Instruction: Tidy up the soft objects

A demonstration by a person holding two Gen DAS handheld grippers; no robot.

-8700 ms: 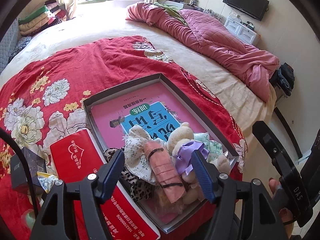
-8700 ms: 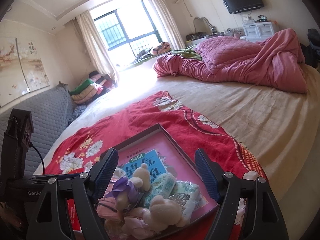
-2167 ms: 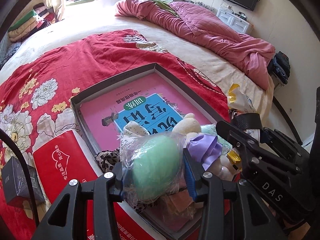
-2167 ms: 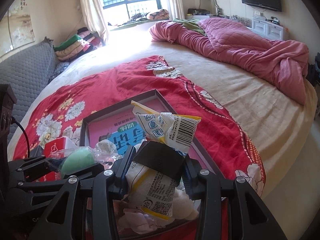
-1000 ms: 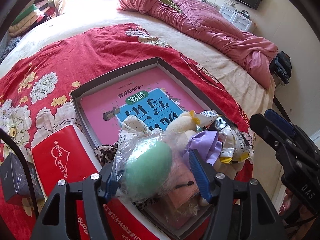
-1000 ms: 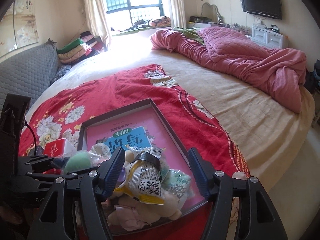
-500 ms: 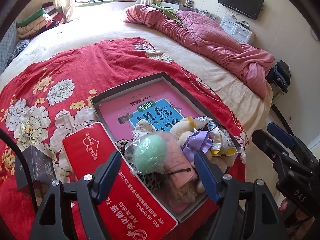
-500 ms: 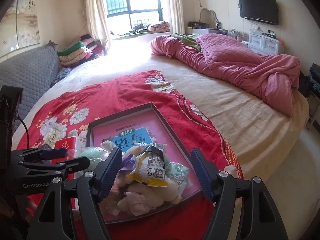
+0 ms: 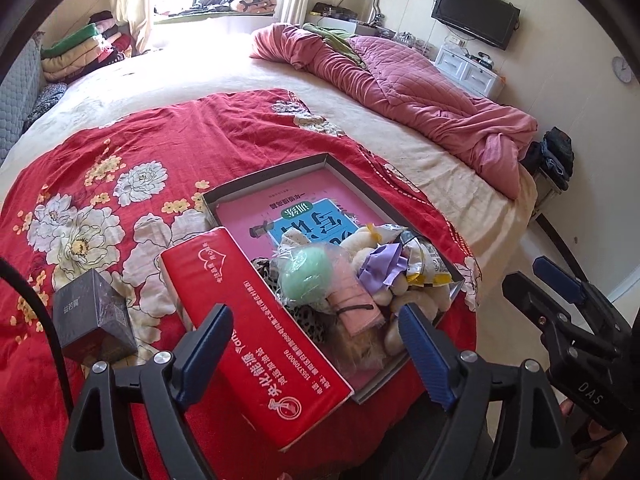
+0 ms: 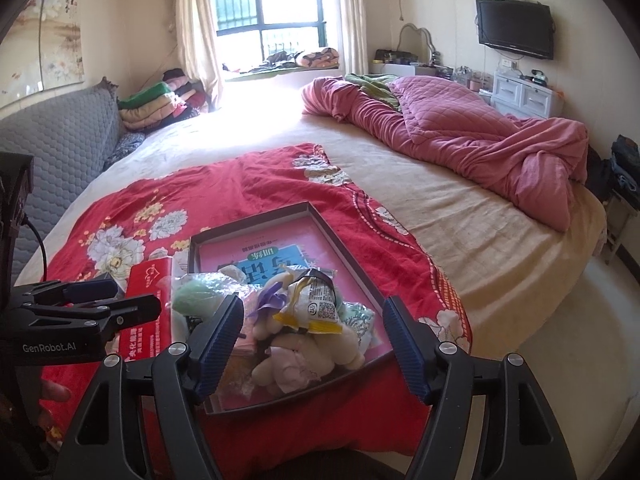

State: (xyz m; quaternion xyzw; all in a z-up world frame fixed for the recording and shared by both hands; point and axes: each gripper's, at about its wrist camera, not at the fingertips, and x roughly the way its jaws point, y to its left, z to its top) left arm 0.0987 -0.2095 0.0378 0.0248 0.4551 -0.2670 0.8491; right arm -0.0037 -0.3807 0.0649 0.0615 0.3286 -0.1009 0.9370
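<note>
The shallow grey cardboard tray (image 9: 276,172) lies on the red flowered blanket (image 9: 132,148) on the bed, a pink-and-blue booklet (image 9: 304,216) with Chinese characters flat on its floor. The soft things are heaped at the tray's 5 o'clock end: a mint-green egg-shaped sponge in a clear plastic bag (image 9: 306,274), a rolled pink cloth bound with a dark band (image 9: 354,304), a cream plush bear with a lilac bow (image 9: 380,266), leopard-print fabric (image 9: 308,320) and a yellow-and-white snack packet (image 10: 314,306) bearing a QR code, lying on top of the pile.

A long red carton (image 9: 256,316) with white Chinese print and the number 15537090076 lies touching the tray's 9 o'clock wall; a small dark cube box (image 9: 94,316) sits further toward 9 o'clock, its lettering probably too small to read.

The left tool (image 9: 316,350) is released, jaws spread and holding nothing; its body reads "GenRobot.AI". The right tool (image 10: 310,344) is likewise released and empty, marked "DAS". Half a second ago both stood closer to the heap; they have since drawn back, and the pile lies as it was.
</note>
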